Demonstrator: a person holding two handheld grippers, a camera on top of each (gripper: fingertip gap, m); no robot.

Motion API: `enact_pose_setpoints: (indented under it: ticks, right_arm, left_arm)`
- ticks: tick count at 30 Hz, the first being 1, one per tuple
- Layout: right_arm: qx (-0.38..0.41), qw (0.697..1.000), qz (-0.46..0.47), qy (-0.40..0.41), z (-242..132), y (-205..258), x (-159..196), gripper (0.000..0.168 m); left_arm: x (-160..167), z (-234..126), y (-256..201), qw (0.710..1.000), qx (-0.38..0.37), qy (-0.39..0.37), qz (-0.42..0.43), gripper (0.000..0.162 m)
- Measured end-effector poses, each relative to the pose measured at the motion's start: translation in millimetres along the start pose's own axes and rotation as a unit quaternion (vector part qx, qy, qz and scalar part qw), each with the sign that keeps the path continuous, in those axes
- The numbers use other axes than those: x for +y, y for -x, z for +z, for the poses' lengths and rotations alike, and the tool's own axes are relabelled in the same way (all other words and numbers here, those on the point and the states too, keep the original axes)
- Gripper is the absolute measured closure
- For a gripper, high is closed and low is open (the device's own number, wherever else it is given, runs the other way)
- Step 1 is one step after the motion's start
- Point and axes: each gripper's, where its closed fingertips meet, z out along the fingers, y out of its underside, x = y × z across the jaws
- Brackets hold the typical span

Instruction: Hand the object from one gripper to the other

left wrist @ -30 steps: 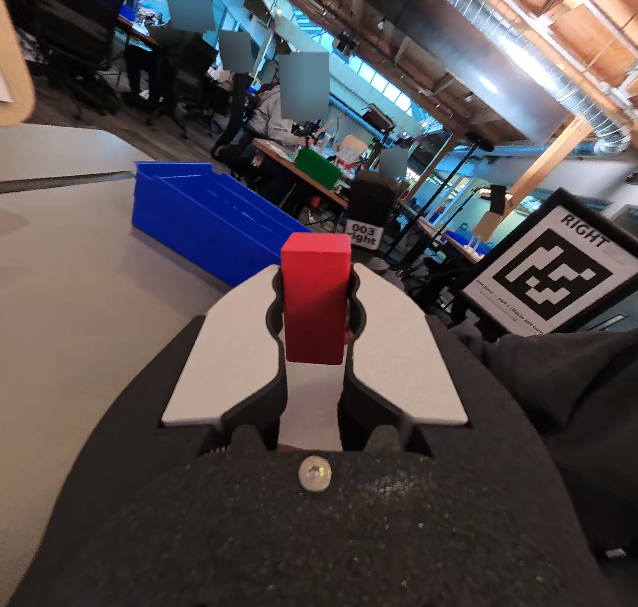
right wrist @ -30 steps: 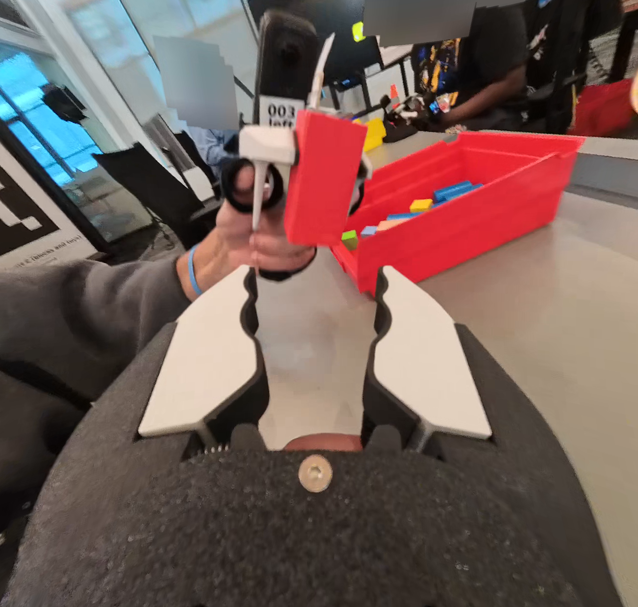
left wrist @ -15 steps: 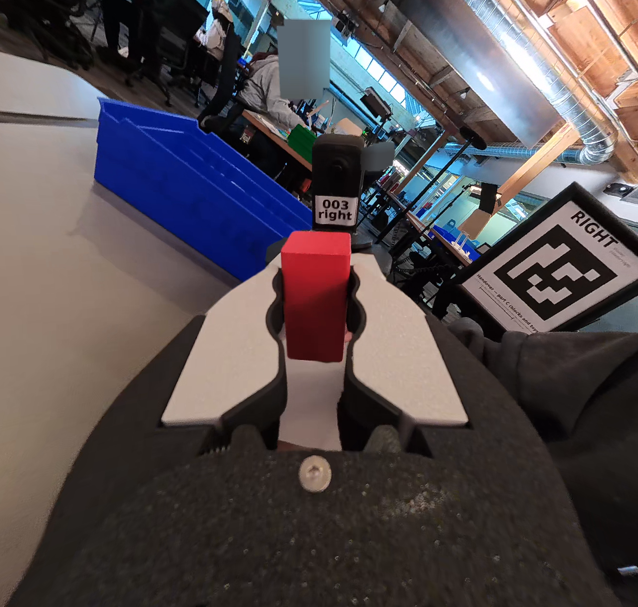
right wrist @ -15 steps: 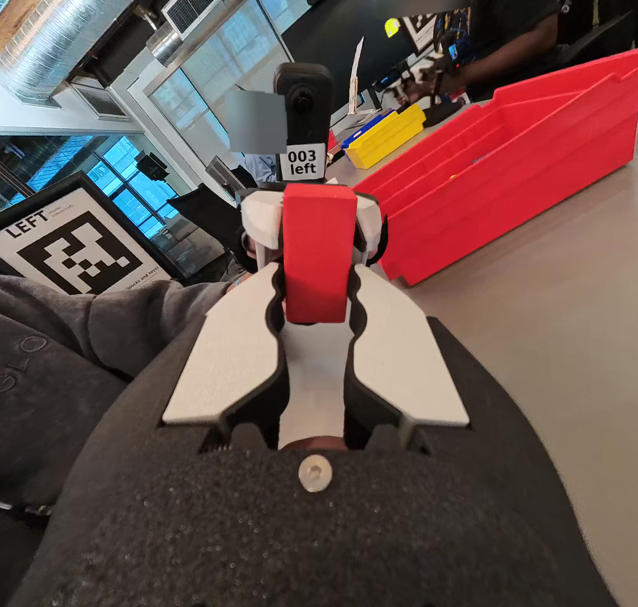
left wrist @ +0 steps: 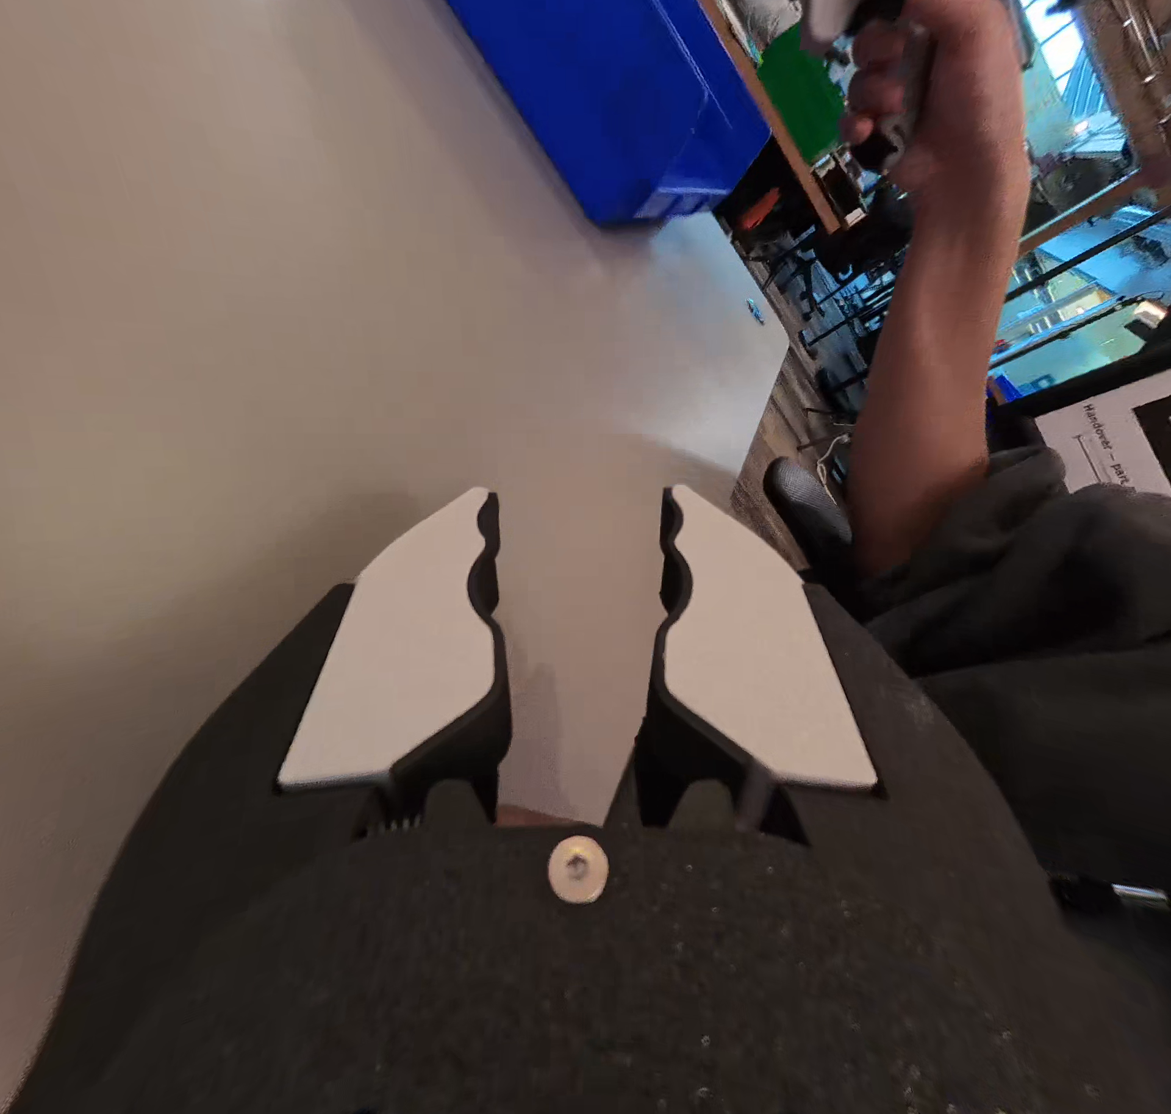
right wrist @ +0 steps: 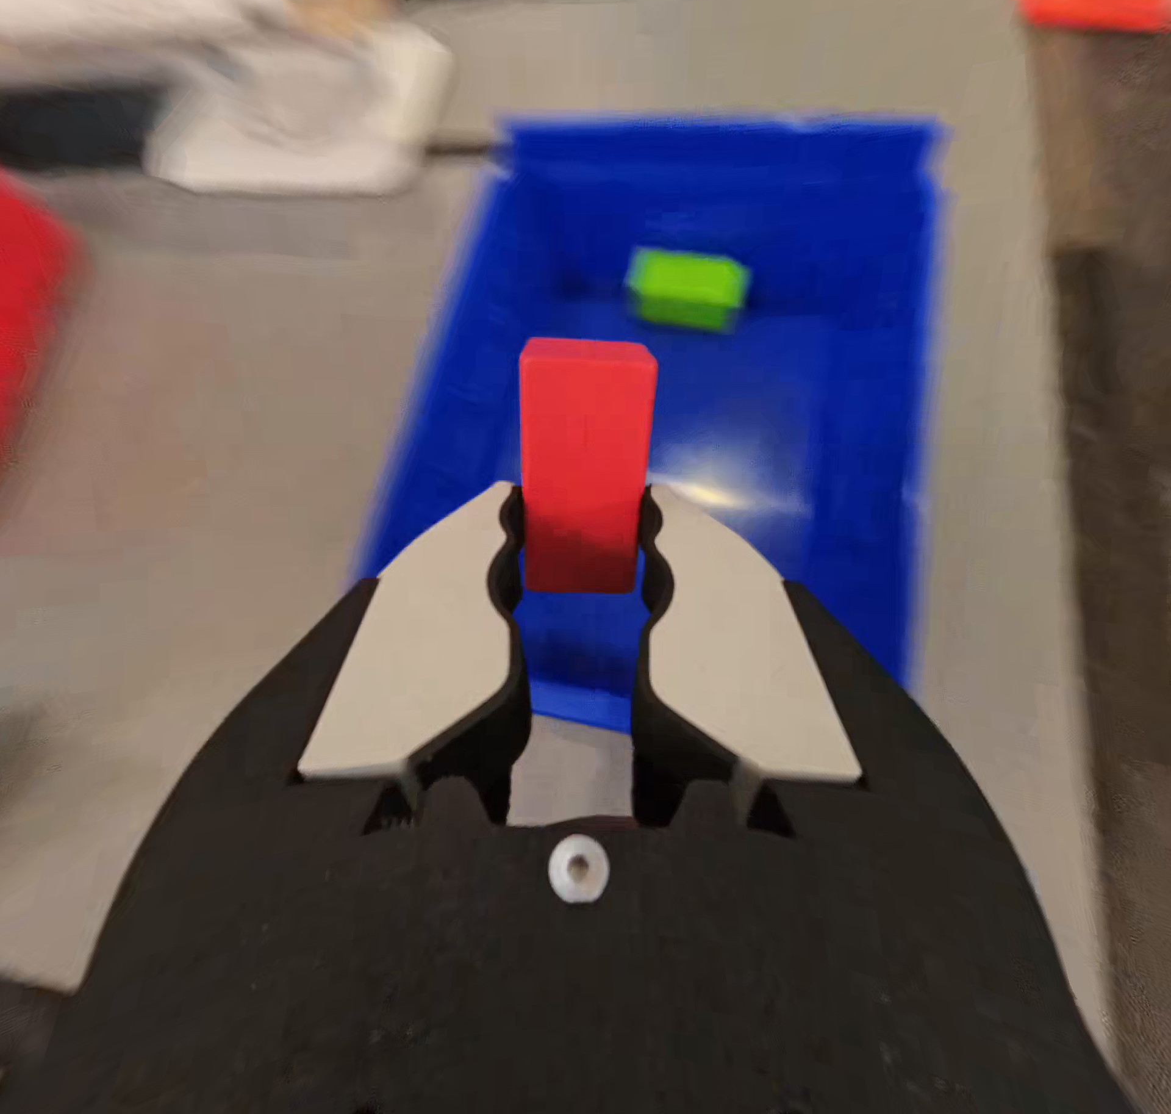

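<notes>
Tool work first: my left tool [left wrist: 578,567] now stands spread and bare, nothing but pale table [left wrist: 241,297] showing between its two white fingers [left wrist: 405,646], where half a second ago it was clamped on the red block. That block [right wrist: 586,462] now sits in my right tool [right wrist: 582,538], pinched by its lower part between the wavy inner edges of the fingers, with most of its length sticking out past the tips. So the handover itself looks done to me: the grip has passed from left to right. My right tool has also swung away from the meeting point and points down over the blue bin [right wrist: 824,450], where a green block [right wrist: 687,288] lies on the floor of the bin; the view is smeared with motion. From the left wrist view I see the blue bin's side [left wrist: 589,63] on the table and my right hand [left wrist: 919,82] raised high beside it. I judge the likely next step is a drop into that bin.
</notes>
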Motion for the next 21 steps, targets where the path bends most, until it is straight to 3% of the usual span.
enact_pose_setpoints:
  ticks: [2, 8, 17, 21]
  right_arm:
    - [0.069, 0.994, 0.001, 0.086, 16.1, -39.1, 33.2, 0.134]
    - [0.137, 0.965, 0.014, 0.223, 64.1, -75.9, 85.6, 0.133]
    - [0.136, 0.941, 0.009, 0.311, 81.5, -69.4, 105.8, 0.133]
    - [0.133, 0.941, 0.019, 0.311, 81.7, -70.5, 108.7, 0.133]
  left_arm:
    - [0.0, -0.2, -10.7, 1.0, 0.009, -0.006, 0.01, 0.115]
    - [6.3, 2.6, -14.6, 0.998, -0.004, 0.018, 0.052, 0.116]
    - [6.6, -1.0, -15.8, 0.999, 0.005, 0.018, 0.046, 0.116]
    - [9.7, -0.6, -12.2, 0.998, -0.001, 0.029, 0.049, 0.115]
